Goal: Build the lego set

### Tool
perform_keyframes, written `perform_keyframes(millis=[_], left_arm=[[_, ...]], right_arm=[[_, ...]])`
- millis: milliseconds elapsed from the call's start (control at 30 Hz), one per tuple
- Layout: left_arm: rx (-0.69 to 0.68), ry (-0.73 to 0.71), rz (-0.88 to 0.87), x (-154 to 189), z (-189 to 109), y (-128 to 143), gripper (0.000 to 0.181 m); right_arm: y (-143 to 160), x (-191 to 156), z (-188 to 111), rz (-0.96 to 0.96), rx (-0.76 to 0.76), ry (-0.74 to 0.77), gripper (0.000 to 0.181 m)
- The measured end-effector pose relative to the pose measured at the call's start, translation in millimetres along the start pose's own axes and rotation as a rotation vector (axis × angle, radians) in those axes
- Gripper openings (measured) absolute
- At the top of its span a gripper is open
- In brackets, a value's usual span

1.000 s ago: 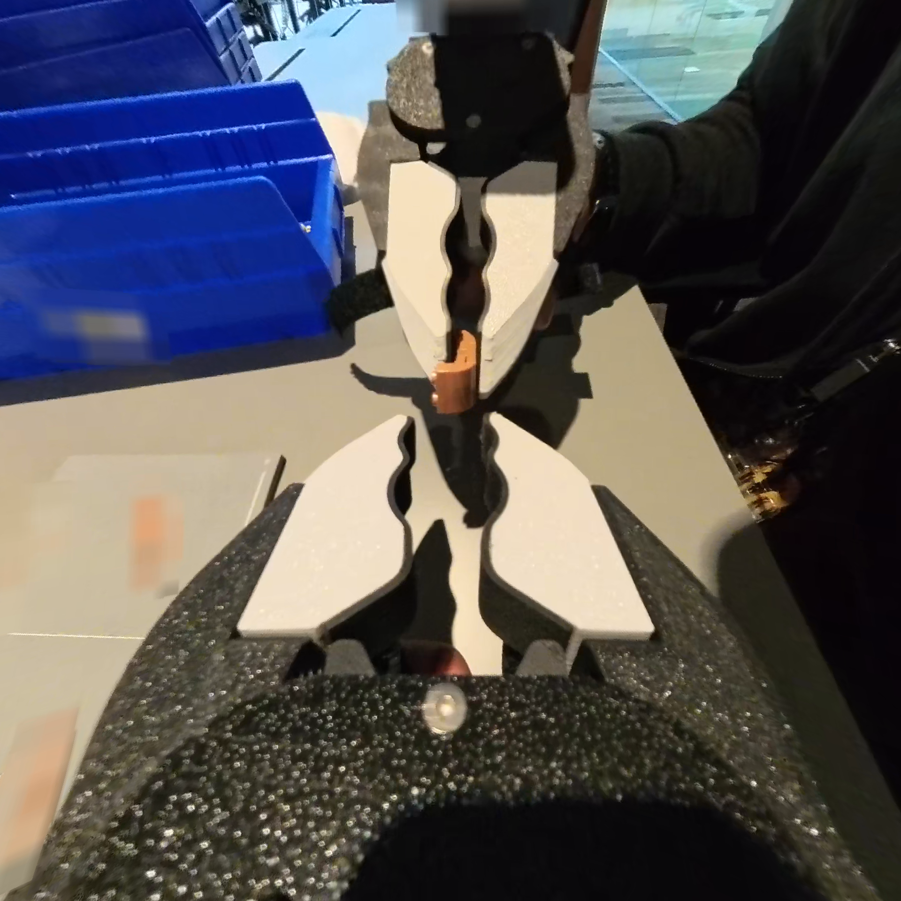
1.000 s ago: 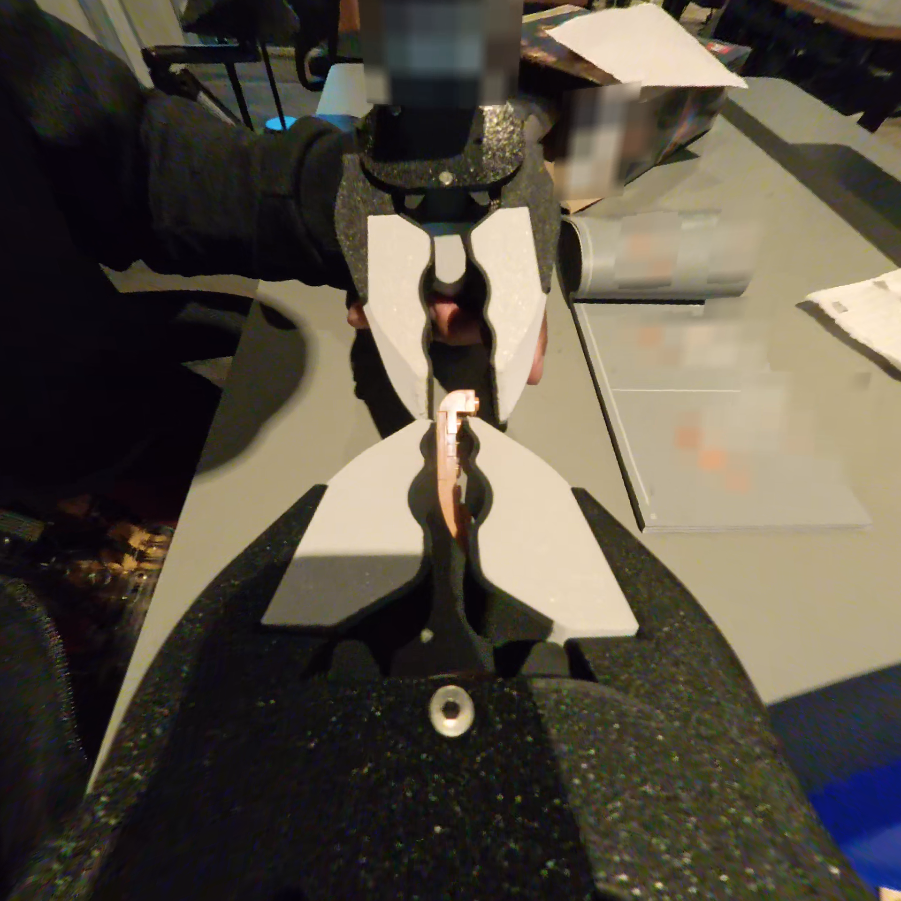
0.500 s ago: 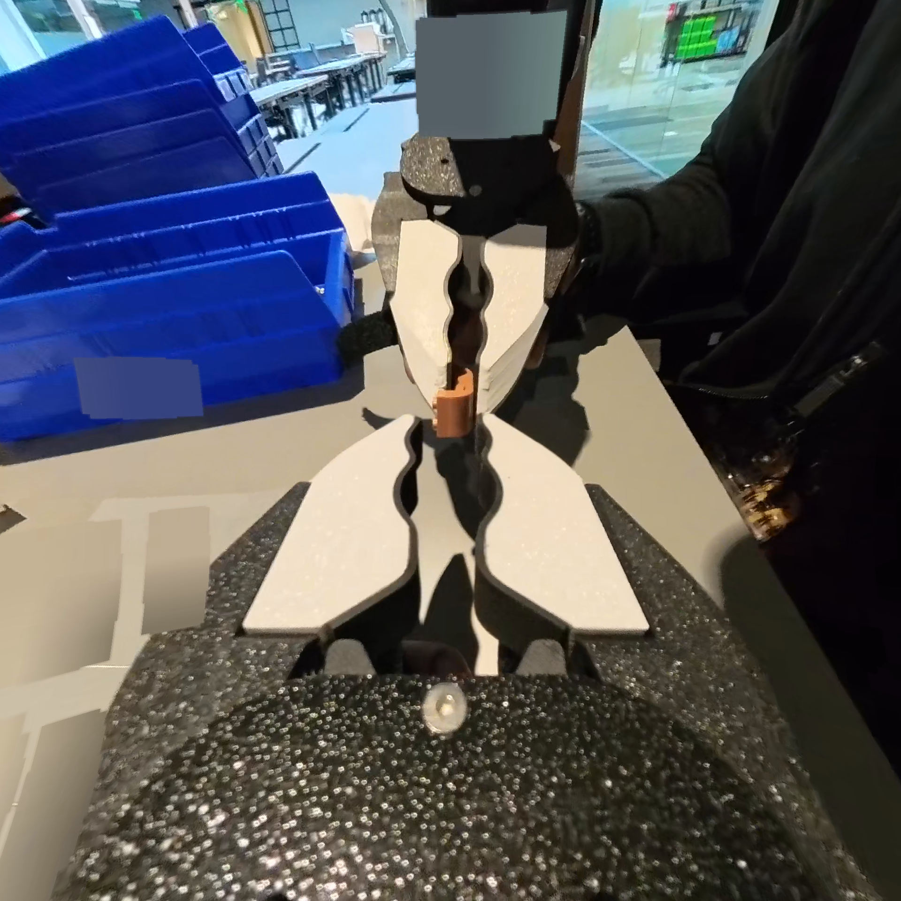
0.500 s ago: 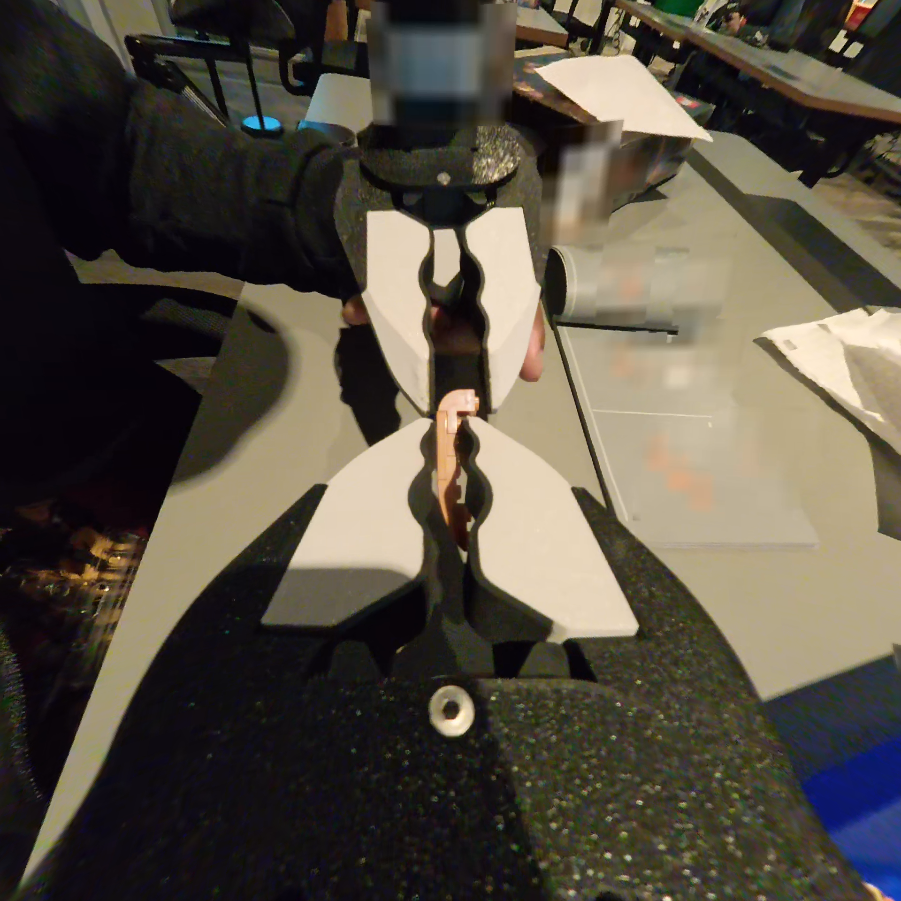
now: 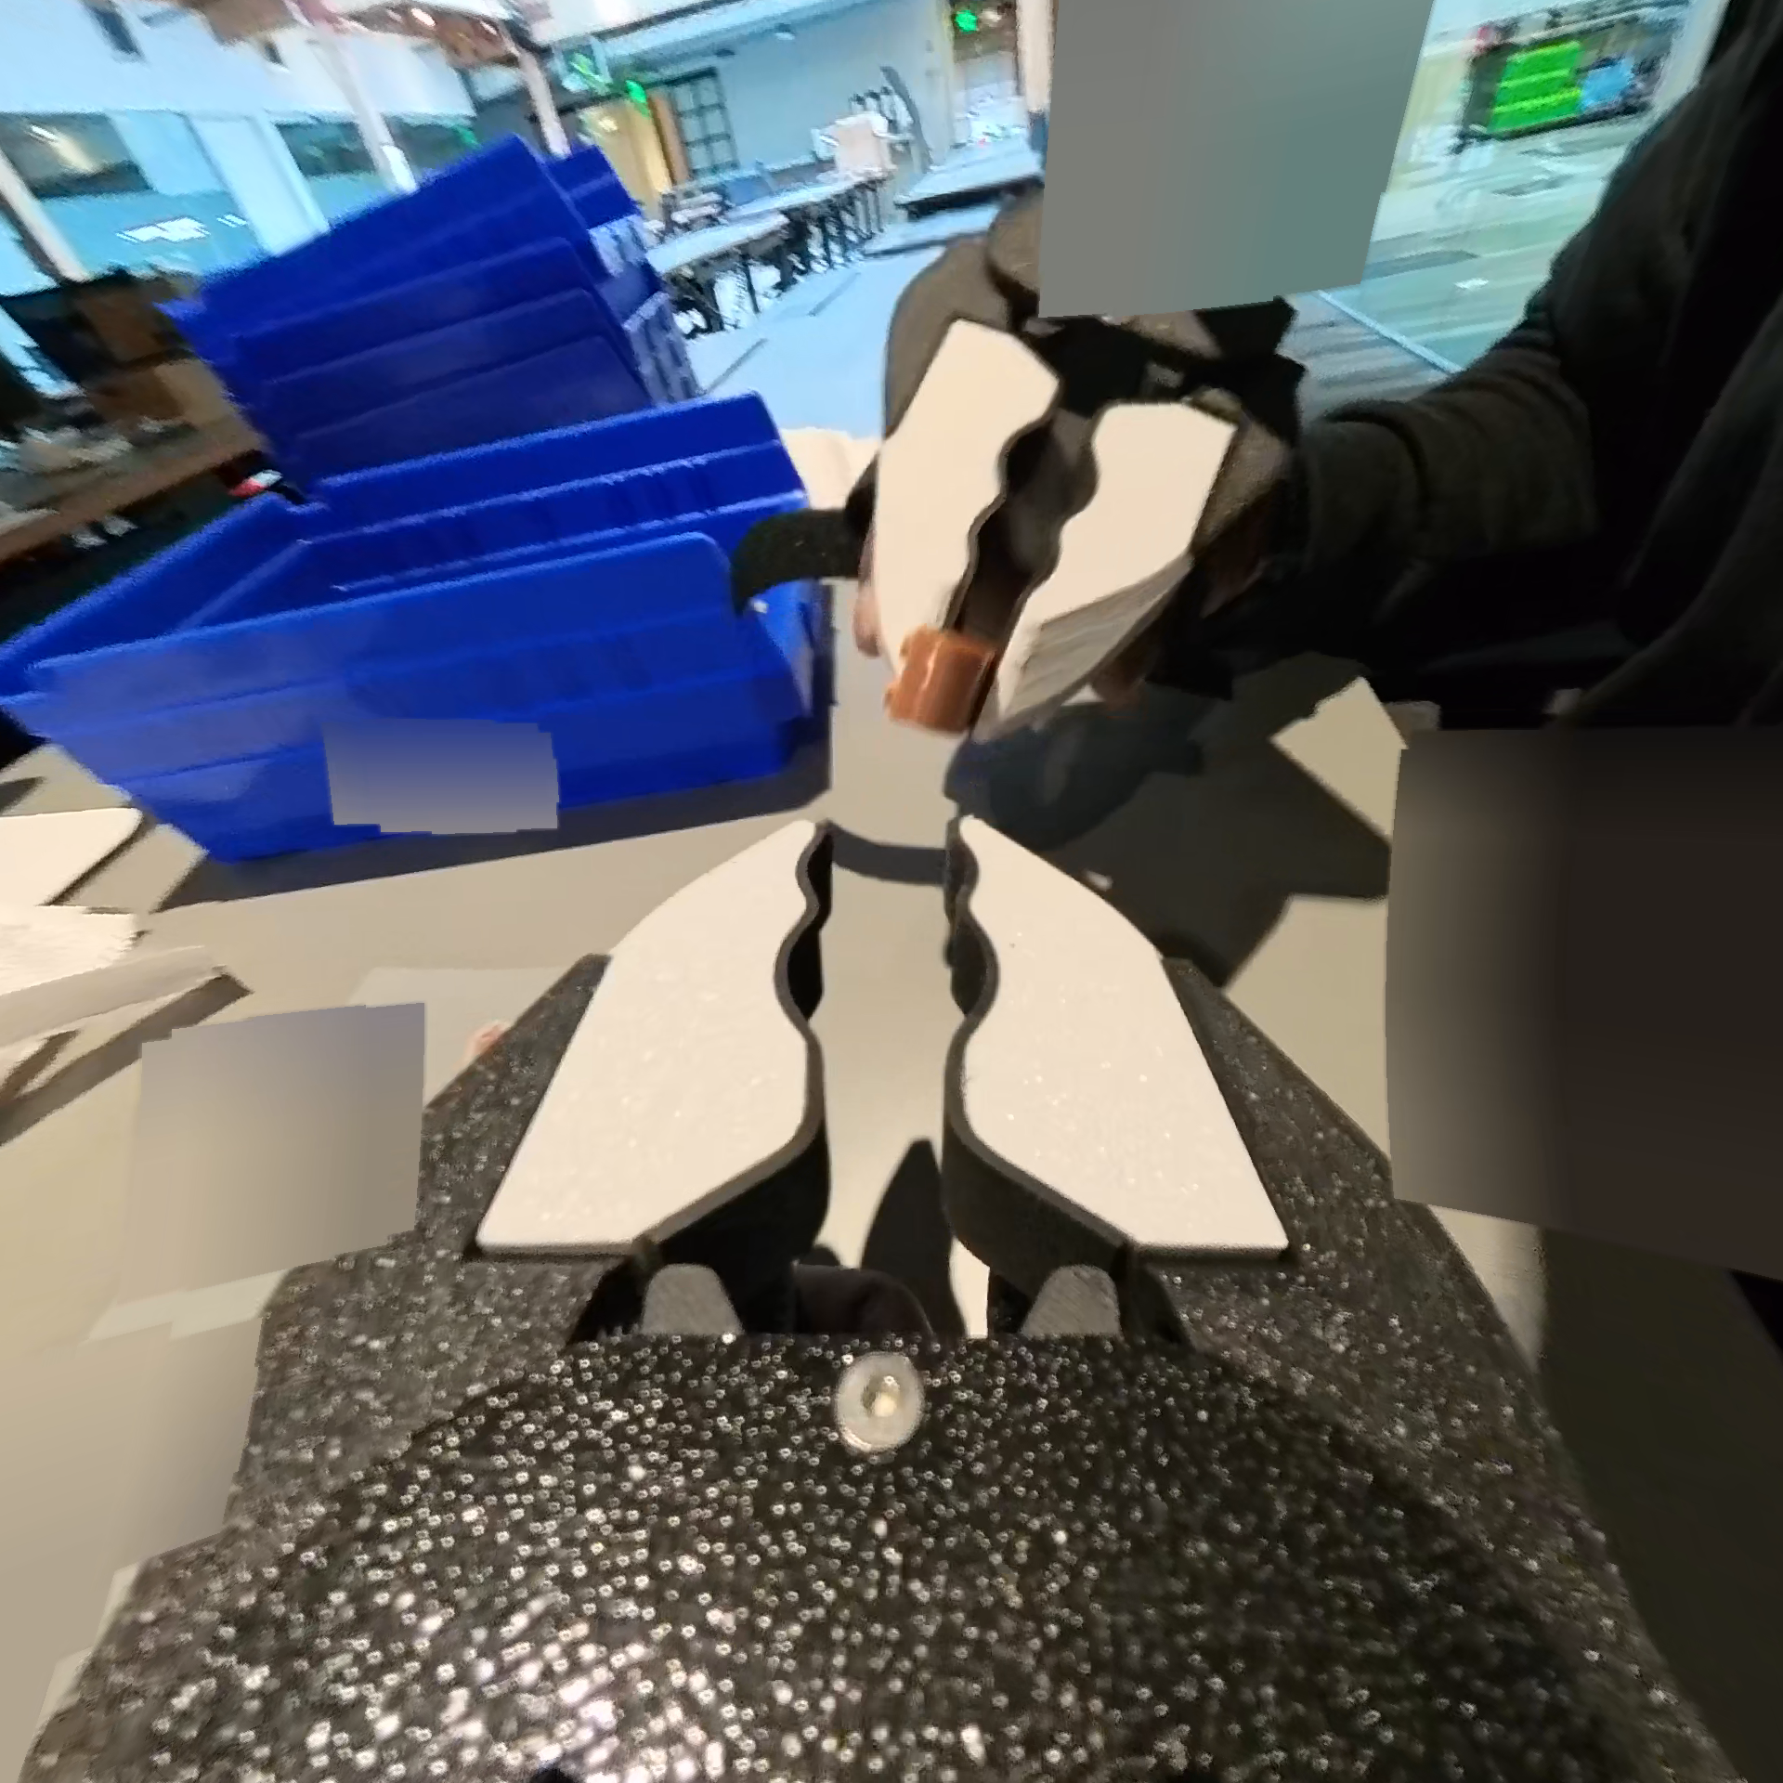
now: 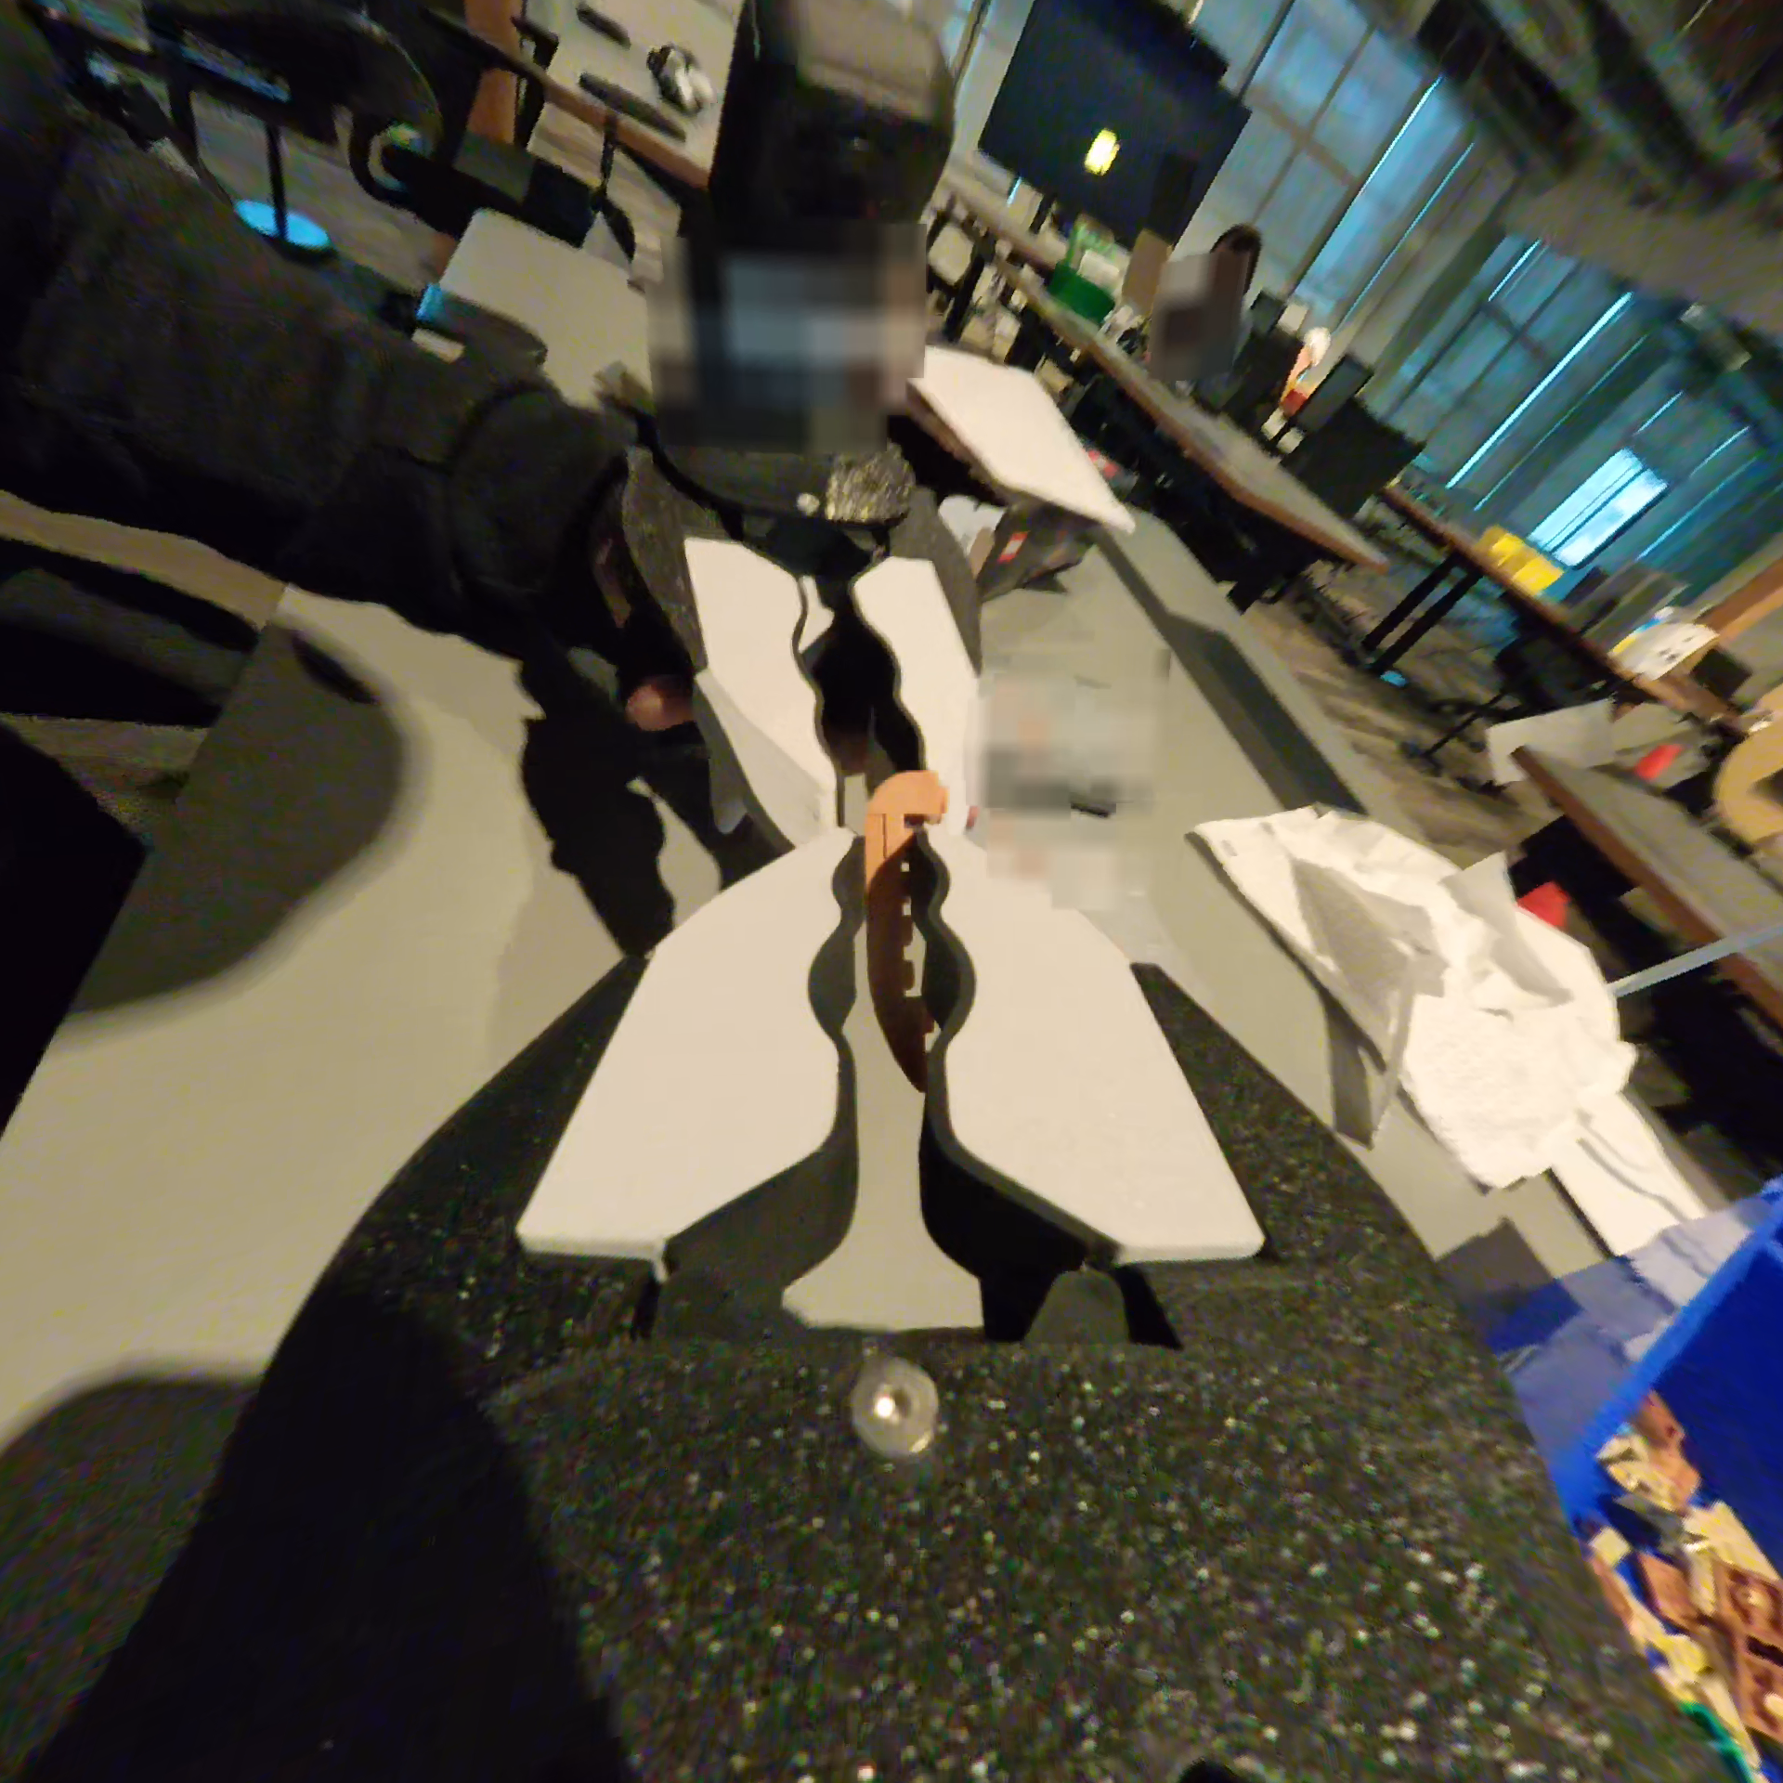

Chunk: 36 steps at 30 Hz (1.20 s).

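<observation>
My right gripper is shut on a thin brown lego piece that stands on edge between its fingers, with a curved end sticking out past the tips. In the left wrist view this gripper hangs tilted above the grey table, the brown piece at its tips. My left gripper is open and empty. Its tips point at the brown piece from a short way below, apart from it.
Stacked blue bins stand at the left of the left wrist view. A blue bin with loose lego pieces sits at the lower right of the right wrist view. Crumpled white paper lies on the table. A black sleeve holds the right gripper.
The right gripper has lifted and tilted, carrying the brown piece up and away from the left gripper's tips. Both views now look higher into the room. The left gripper stays open.
</observation>
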<state>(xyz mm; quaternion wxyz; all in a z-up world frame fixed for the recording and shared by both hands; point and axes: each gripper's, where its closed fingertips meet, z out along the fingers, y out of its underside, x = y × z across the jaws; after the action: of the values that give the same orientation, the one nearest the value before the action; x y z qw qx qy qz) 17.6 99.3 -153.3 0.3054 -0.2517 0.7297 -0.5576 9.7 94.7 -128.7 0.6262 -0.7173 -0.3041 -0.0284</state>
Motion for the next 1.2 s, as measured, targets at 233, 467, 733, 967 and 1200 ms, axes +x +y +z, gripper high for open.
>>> perform_keyframes(millis=[233,467,733,967,1200], left_arm=[[0.063,-0.063,-0.036,-12,-3,-8,0.021],[0.096,-0.089,-0.035,-15,-9,-15,0.021],[0.179,-0.122,-0.090,-23,-18,-28,0.021],[0.196,-0.135,-0.121,-28,-19,-28,0.020],[0.173,-0.161,-0.151,-34,-17,-21,0.019]], right_arm=[[-46,32,-12,0.046,0.250,0.102,0.007],[-60,48,-14,0.194,0.388,0.074,0.008],[-50,53,-8,0.293,0.382,0.078,0.007],[-34,54,3,0.277,0.262,0.124,0.008],[-17,51,15,0.169,0.104,0.192,0.008]])
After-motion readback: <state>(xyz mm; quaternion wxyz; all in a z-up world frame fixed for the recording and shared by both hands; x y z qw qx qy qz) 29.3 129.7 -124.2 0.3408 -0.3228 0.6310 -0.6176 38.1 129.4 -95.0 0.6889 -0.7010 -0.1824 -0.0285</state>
